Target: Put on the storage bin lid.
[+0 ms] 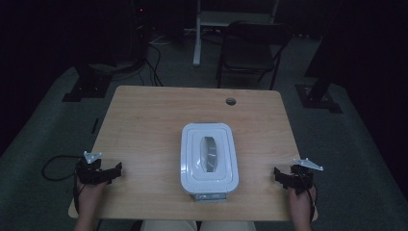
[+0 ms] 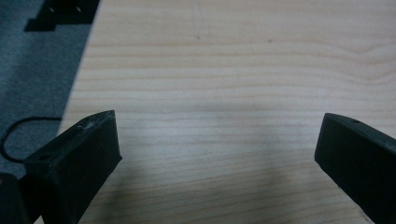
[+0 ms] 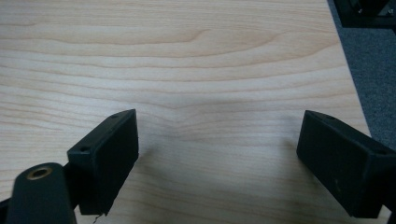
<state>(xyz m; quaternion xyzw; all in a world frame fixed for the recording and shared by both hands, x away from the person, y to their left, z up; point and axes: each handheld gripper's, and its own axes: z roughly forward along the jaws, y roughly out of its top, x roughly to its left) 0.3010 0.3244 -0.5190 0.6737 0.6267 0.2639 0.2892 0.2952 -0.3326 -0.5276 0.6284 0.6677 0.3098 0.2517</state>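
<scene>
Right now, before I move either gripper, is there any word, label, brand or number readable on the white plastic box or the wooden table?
None: no readable text on the white rectangular plastic box or the light wooden table. Both grippers, left and right, are unmarked.

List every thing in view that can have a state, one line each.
White container: lid on, upright, mid-table, untouched.
Left gripper: fingers open, holding nothing, at the table's left edge.
Right gripper: fingers open, holding nothing, at the right edge.
Folding chair: unfolded, vacant, beyond the table.
</scene>
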